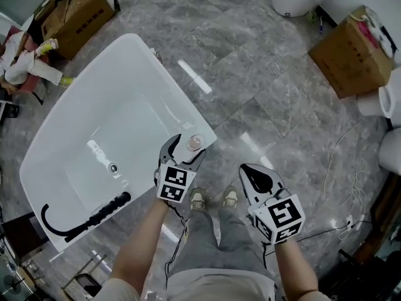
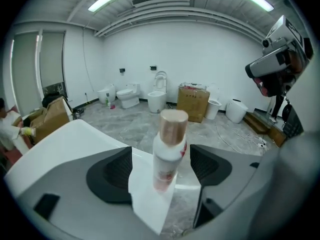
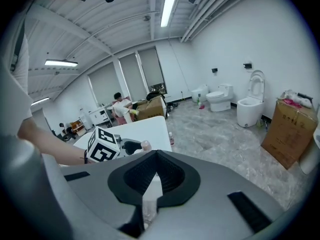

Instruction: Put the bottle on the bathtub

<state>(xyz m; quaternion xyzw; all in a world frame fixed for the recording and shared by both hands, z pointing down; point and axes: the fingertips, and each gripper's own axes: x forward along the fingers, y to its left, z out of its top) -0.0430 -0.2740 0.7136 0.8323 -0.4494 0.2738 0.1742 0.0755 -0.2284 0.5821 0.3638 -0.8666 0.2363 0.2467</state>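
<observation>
Bottle (image 2: 169, 149): upright on the bathtub (image 1: 135, 49) corner rim, between the parted jaws of the left tool (image 2: 161, 165).
Right tool (image 3: 150, 181): jaws together, empty, farther from the bathtub.

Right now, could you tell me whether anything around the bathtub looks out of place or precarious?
Only one thing: the bottle stands upright on the very corner of the bathtub rim, close to the edge, between the open jaws of the left gripper. It could be knocked off easily. Nothing looks spilled or damaged.
</observation>
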